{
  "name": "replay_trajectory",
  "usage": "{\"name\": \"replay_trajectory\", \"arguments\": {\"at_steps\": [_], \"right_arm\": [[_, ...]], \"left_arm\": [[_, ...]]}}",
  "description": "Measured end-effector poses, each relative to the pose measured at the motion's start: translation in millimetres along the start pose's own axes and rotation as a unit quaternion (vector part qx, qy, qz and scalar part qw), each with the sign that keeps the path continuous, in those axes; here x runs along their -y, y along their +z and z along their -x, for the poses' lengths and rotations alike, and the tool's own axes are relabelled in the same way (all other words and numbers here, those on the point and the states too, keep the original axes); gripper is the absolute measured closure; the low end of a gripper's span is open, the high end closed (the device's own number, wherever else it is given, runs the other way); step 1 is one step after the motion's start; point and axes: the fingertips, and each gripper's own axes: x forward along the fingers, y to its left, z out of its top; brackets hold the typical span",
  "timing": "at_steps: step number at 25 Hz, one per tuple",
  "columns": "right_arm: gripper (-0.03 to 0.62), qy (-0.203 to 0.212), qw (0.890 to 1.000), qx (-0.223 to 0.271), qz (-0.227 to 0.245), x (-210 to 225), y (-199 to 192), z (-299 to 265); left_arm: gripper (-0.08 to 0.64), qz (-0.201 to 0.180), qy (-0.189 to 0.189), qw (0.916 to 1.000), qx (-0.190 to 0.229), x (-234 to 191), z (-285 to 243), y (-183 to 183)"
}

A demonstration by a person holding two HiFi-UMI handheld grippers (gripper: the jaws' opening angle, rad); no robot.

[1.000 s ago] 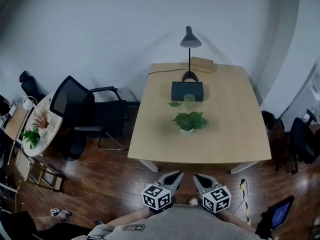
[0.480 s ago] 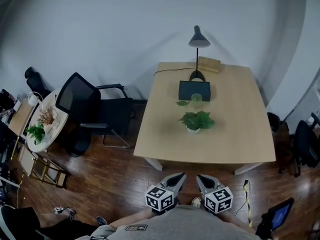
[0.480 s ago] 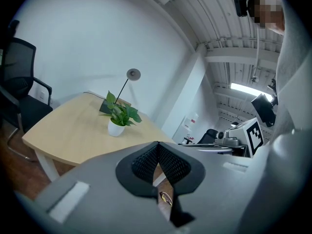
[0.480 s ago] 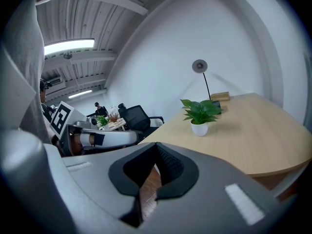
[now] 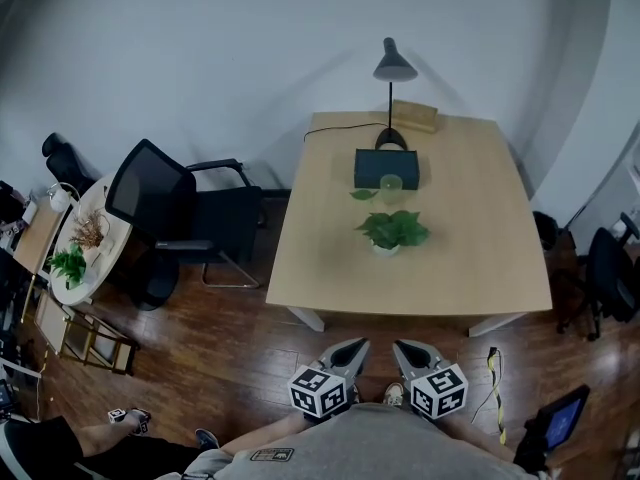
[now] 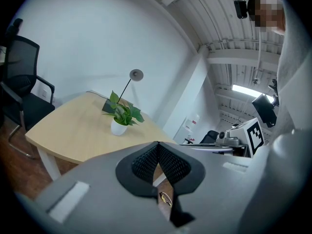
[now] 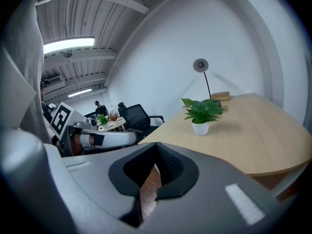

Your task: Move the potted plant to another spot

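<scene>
Left gripper (image 6: 157, 143): jaws pressed together at the tips, nothing between them. Right gripper (image 7: 156, 145): likewise closed and empty. In the head view both are held side by side low over the wood floor (image 5: 230, 348), short of the table's near edge and well apart from the plant.

Potted plant (image 5: 392, 231): stands upright on its base, long axis vertical, in a small white pot. Leaves spread out sideways to all sides, and the left gripper view shows one leaf rising above the rest. It sits near the middle of the light wooden table (image 5: 320, 258).

Just behind it is a small greenish glass (image 5: 390, 182) and a dark box (image 5: 386, 166). Behind the box stands a desk lamp (image 5: 393, 68), with a wooden block (image 5: 416, 116) at the far edge.

Left of the table is a black office chair (image 5: 165, 208), then a round side table (image 5: 60, 283).
</scene>
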Motion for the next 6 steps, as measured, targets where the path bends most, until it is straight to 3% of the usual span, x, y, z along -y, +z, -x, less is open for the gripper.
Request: {"name": "replay_trajectory", "arguments": {"at_steps": [6], "right_arm": [[0.586,-0.003,1.000,0.000,0.004,3.2,3.0,-1.9]], "left_arm": [[0.566,-0.002,-0.002,1.0000,0.003,-2.3,-2.9,4.0]]}}
